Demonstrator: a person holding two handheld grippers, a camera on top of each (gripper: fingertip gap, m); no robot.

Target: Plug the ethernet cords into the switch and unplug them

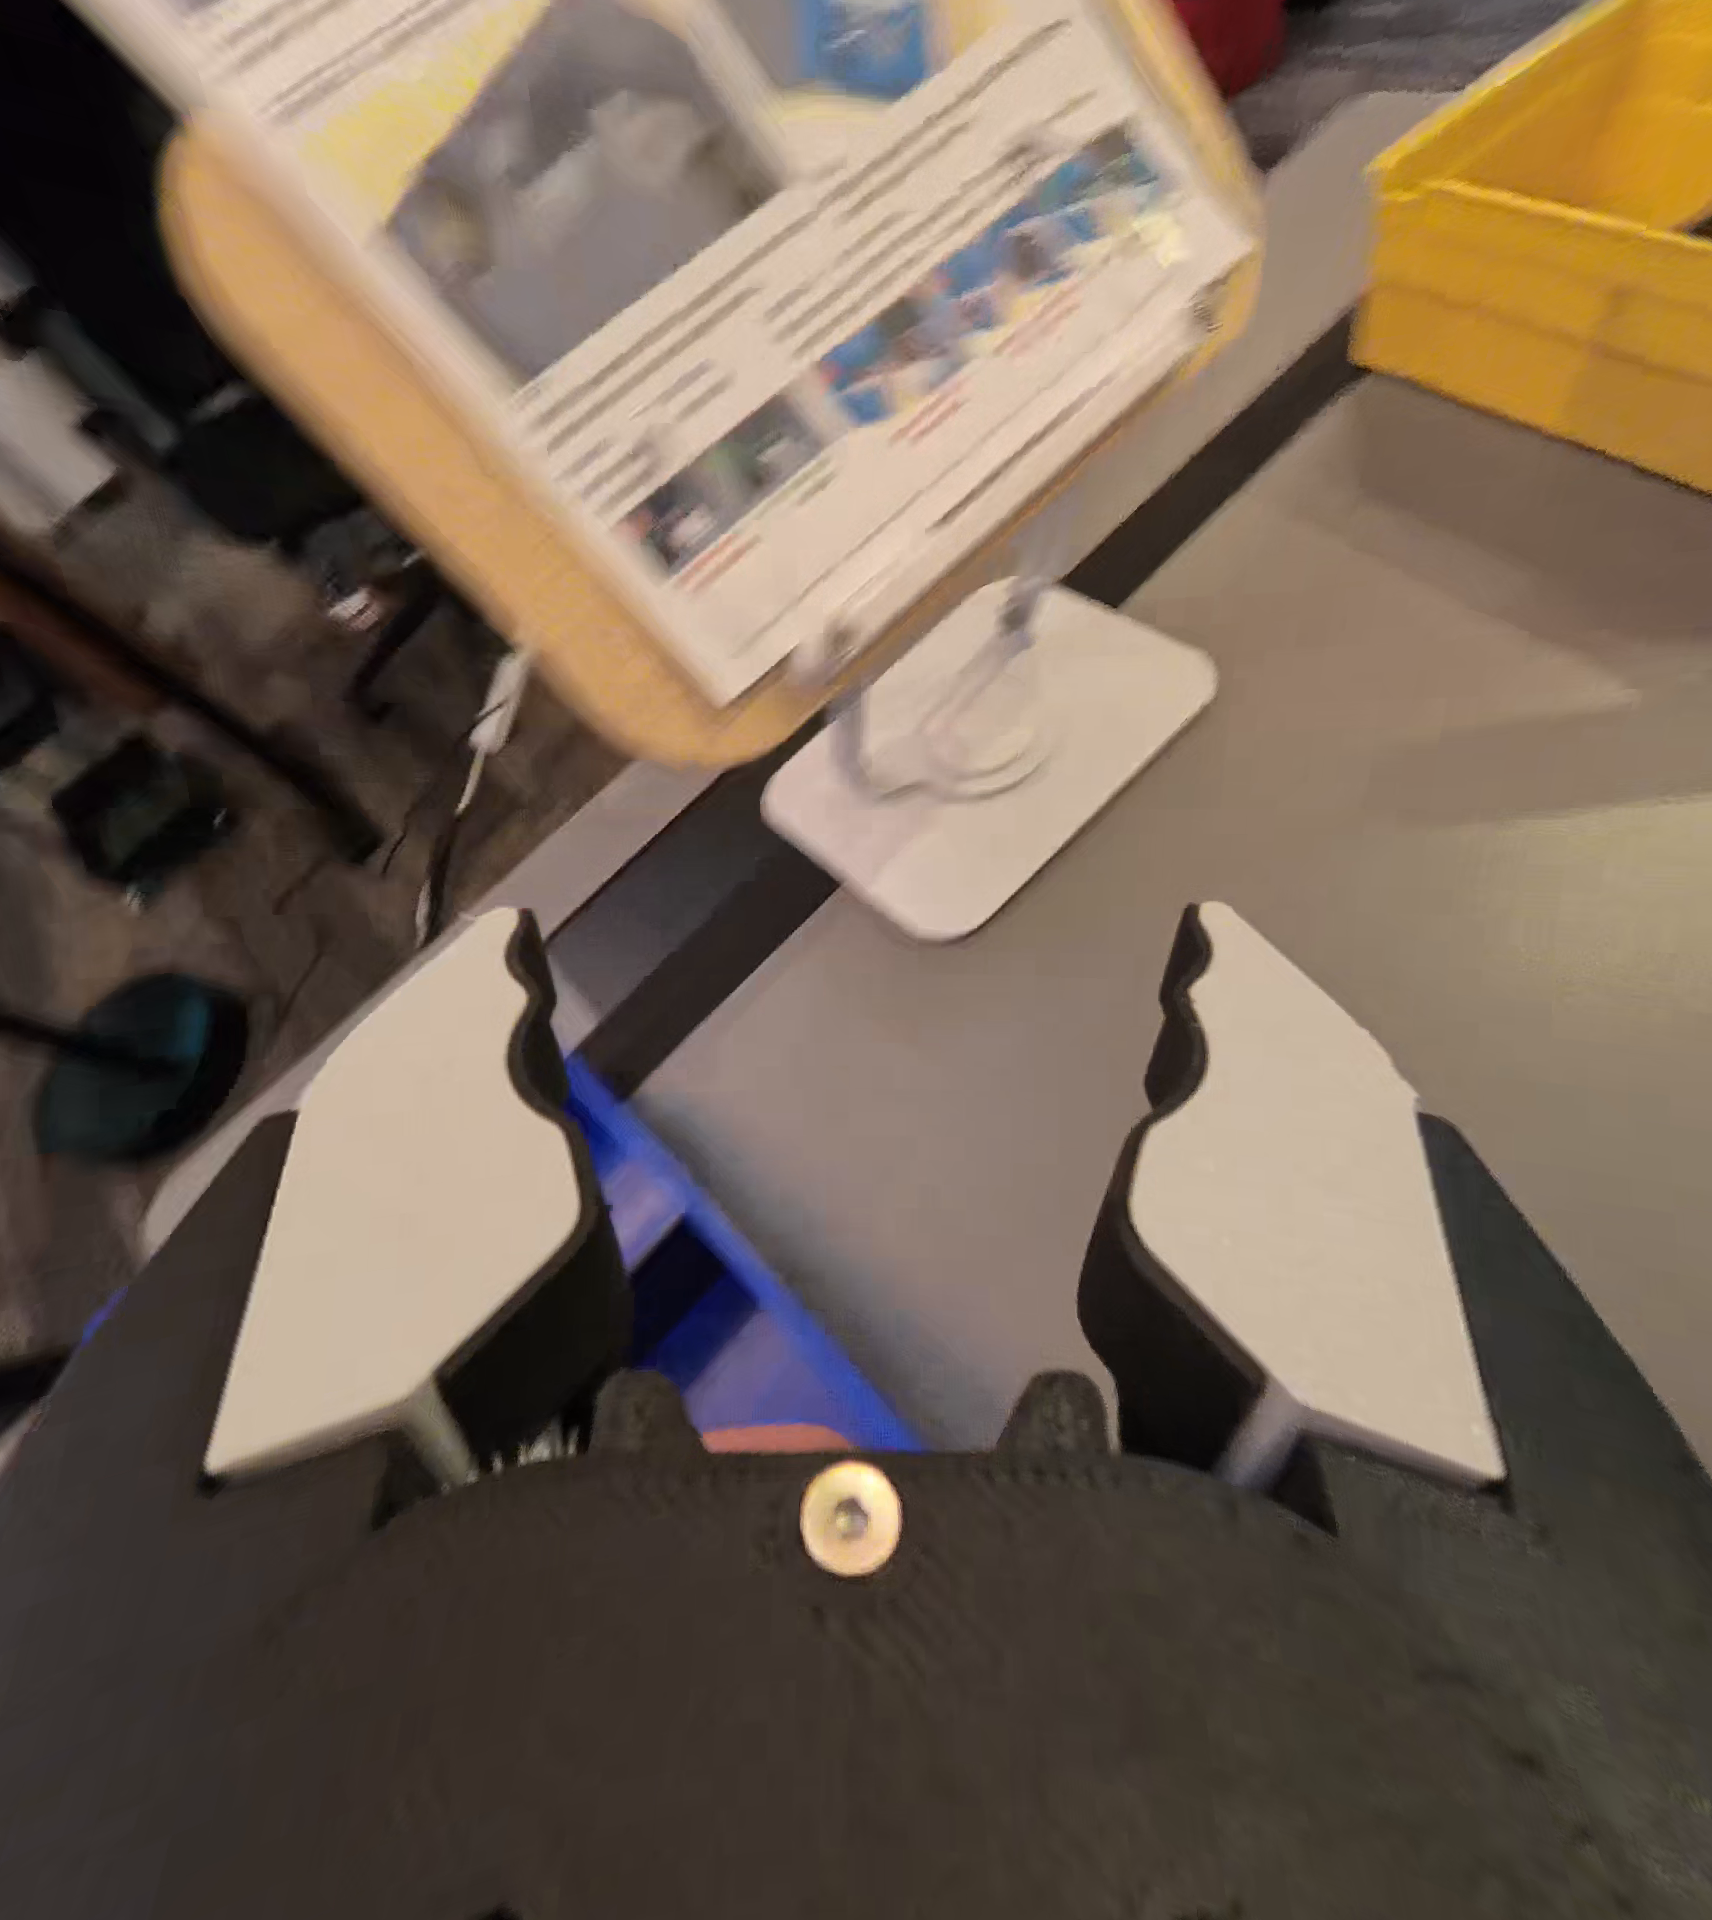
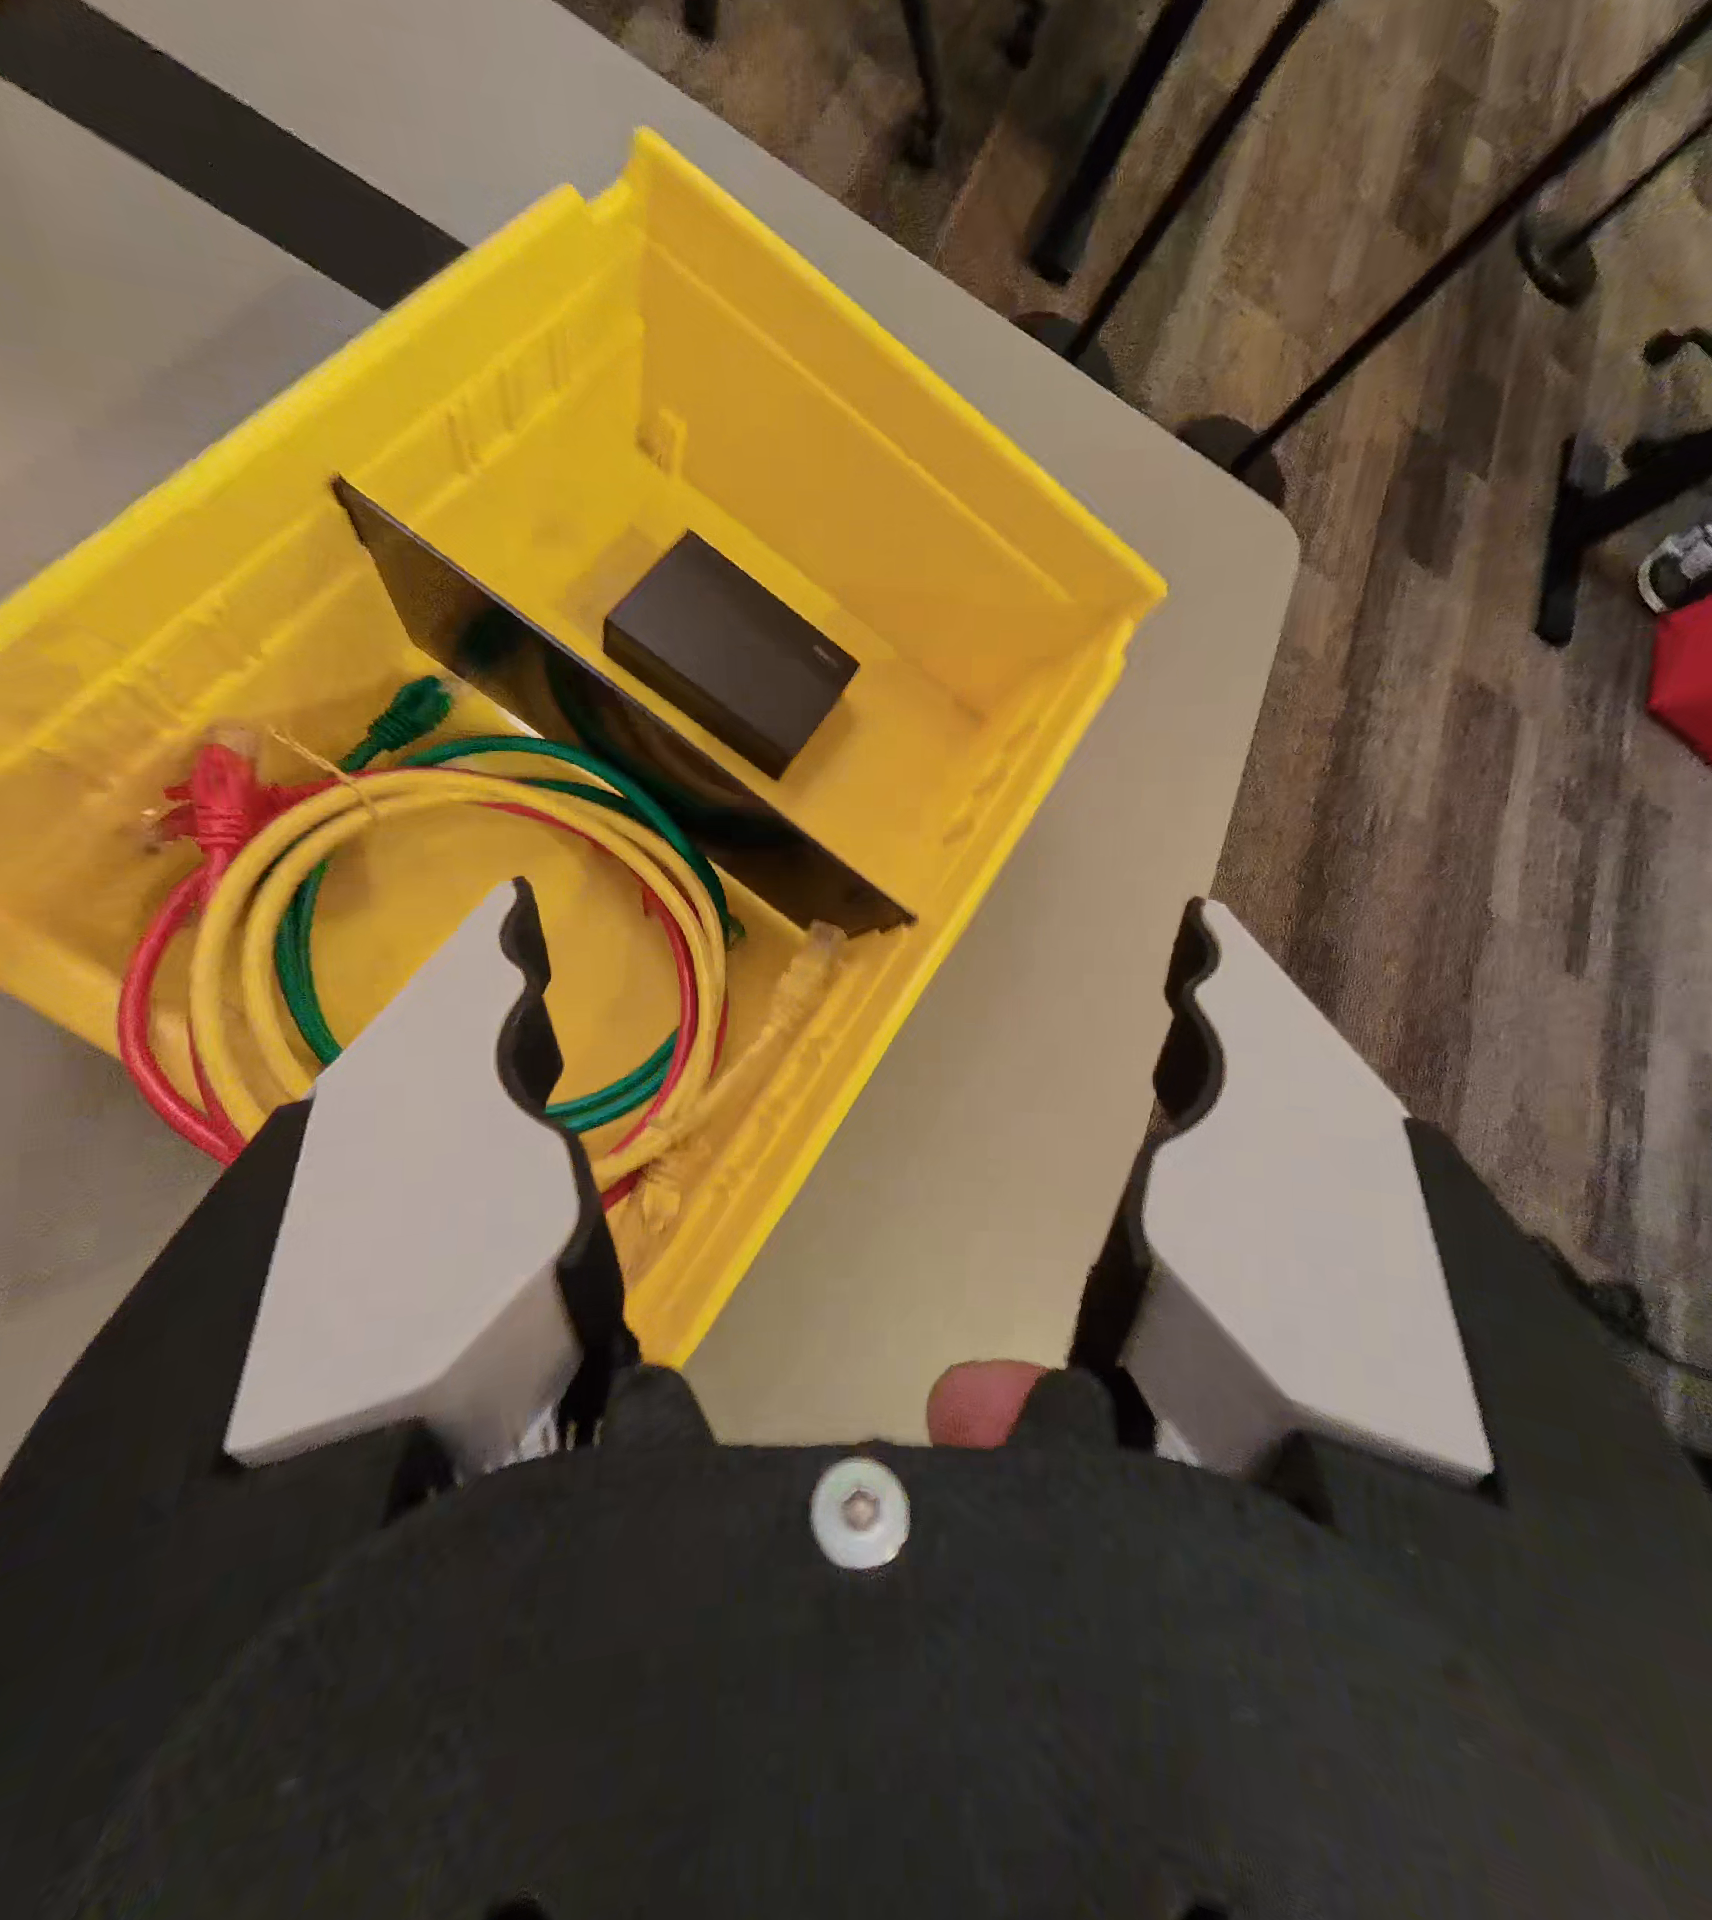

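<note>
Switch (image 2: 730,652) — small black box, unplugged, in yellow bin (image 2: 893,447).

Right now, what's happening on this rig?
Nothing is grasped yet. A person holds two grippers, both with jaws open and empty. The right gripper hovers over a yellow bin on the grey table. A black divider splits the bin: the black switch lies on one side, coiled red, yellow and green ethernet cords on the other, unplugged. The left gripper points at a blurred sign stand.
</note>
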